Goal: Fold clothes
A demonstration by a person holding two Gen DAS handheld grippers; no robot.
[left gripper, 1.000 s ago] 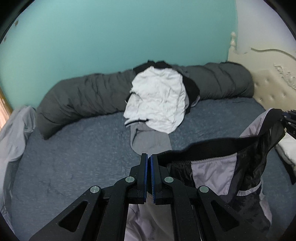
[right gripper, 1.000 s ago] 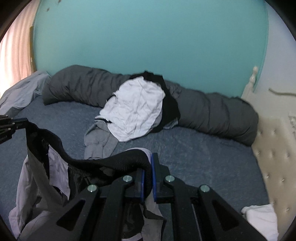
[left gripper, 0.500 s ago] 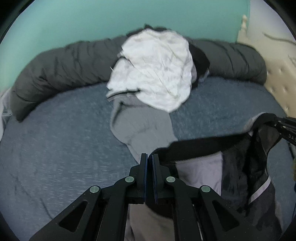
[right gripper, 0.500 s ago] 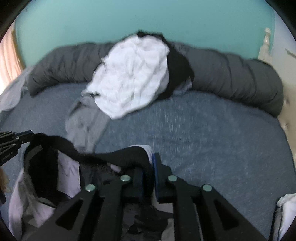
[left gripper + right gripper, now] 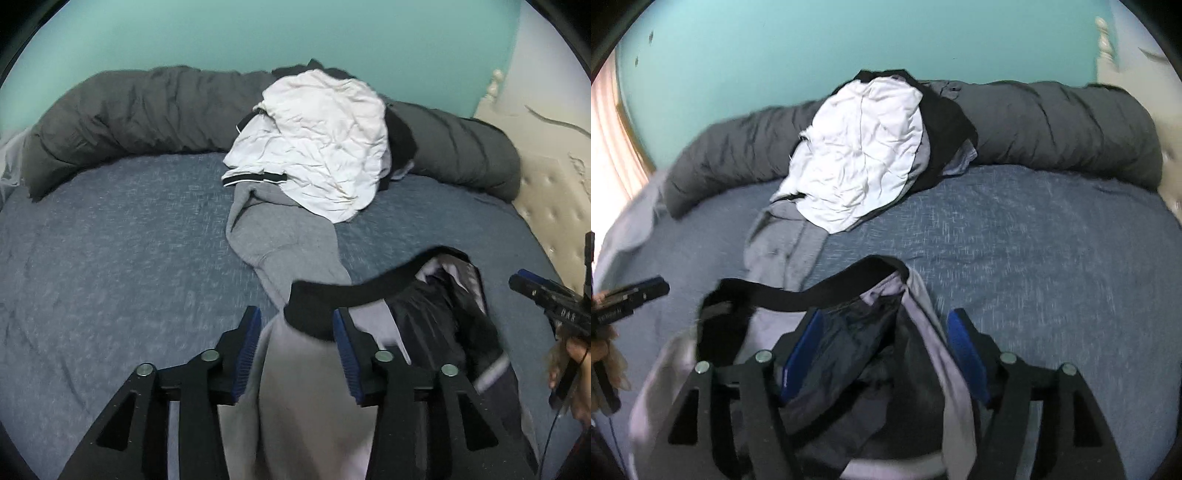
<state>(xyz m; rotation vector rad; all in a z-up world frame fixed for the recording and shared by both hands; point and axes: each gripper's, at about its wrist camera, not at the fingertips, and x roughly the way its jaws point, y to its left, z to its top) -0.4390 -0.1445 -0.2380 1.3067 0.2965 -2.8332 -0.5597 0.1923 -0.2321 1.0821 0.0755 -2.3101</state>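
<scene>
Left gripper (image 5: 297,341), right gripper (image 5: 884,350): black frames, blue-padded jaws, silver screws.

Hidden, cropped and blurred parts of the bed scene

The lilac-and-black shorts (image 5: 317,369) run off the bottom edge in both wrist views, so their legs cannot be followed, and the right gripper (image 5: 882,354), its jaws opening, covers part of the dark lining. The grey garment (image 5: 284,240) disappears under the white shirt (image 5: 317,140), which also hides most of a black garment (image 5: 942,125) behind it. The pale cloth (image 5: 628,221) at the left is smeared by motion and cut by the lens rim. Only fingertips of the person's hand (image 5: 572,365) show at the frame edge.
</scene>
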